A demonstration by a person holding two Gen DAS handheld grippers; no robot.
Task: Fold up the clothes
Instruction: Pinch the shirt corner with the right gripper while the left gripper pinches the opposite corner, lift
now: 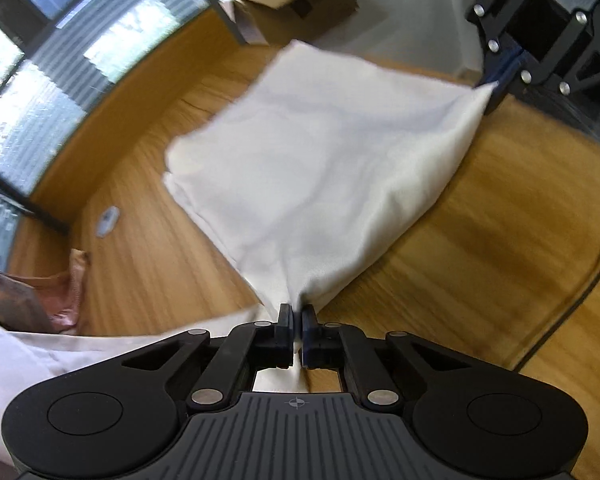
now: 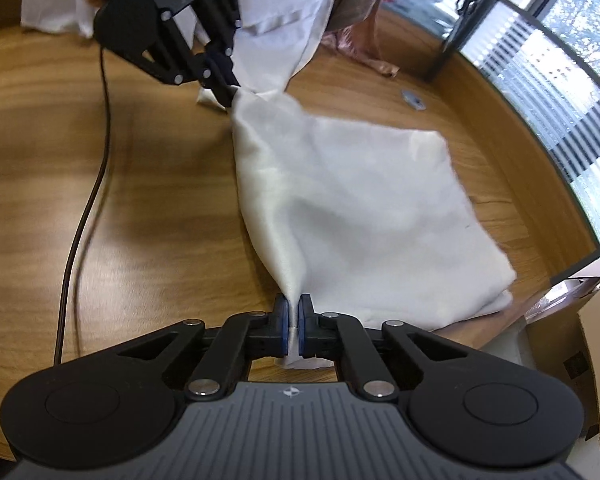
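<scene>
A white folded cloth (image 1: 320, 160) hangs stretched between my two grippers above the wooden table (image 1: 480, 260). My left gripper (image 1: 297, 314) is shut on one corner of it. My right gripper (image 2: 294, 304) is shut on the opposite corner of the same cloth (image 2: 360, 208). In the left wrist view the right gripper (image 1: 496, 80) shows at the upper right, pinching the cloth's far corner. In the right wrist view the left gripper (image 2: 230, 94) shows at the upper left, pinching the far corner. The cloth's far side sags to the table.
More white fabric (image 2: 284, 8) and a pinkish garment (image 2: 364, 40) lie at the table's end. A black cable (image 2: 88, 200) runs across the table. A cardboard box (image 1: 296, 4) stands past the table edge. A small grey object (image 2: 414, 100) lies near the window side.
</scene>
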